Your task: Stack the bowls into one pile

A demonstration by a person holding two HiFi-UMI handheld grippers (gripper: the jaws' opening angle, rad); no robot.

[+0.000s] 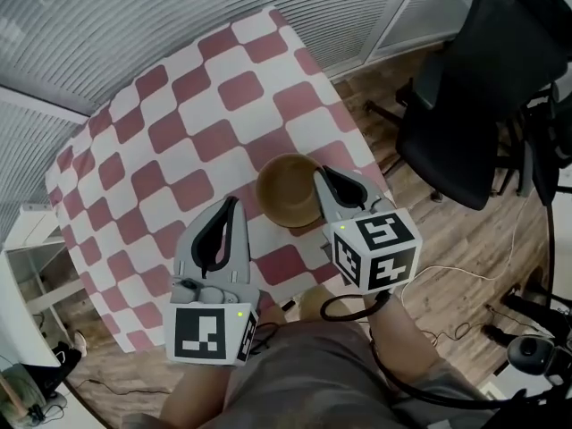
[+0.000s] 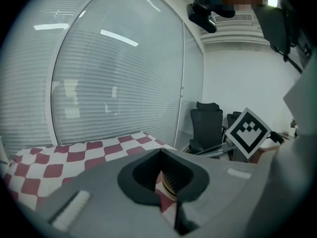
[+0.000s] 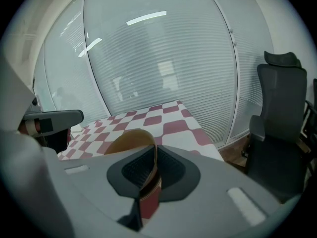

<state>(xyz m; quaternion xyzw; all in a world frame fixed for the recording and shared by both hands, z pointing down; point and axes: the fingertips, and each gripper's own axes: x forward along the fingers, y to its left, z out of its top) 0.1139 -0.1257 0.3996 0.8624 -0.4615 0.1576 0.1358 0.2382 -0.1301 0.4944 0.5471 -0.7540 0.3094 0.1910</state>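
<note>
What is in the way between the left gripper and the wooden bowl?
Nothing visible. Only bare checkered tablecloth shows between the left gripper, whose jaws are together and empty, and the wooden bowl. The right gripper is clamped on the bowl's right rim, on the side away from that path.

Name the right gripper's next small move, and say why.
Probably ease the brown wooden bowl down toward the red-and-white checked tablecloth before releasing. The right gripper is shut on the bowl's rim, and the bowl seems to hang just above the cloth. No second bowl shows clearly.
</note>
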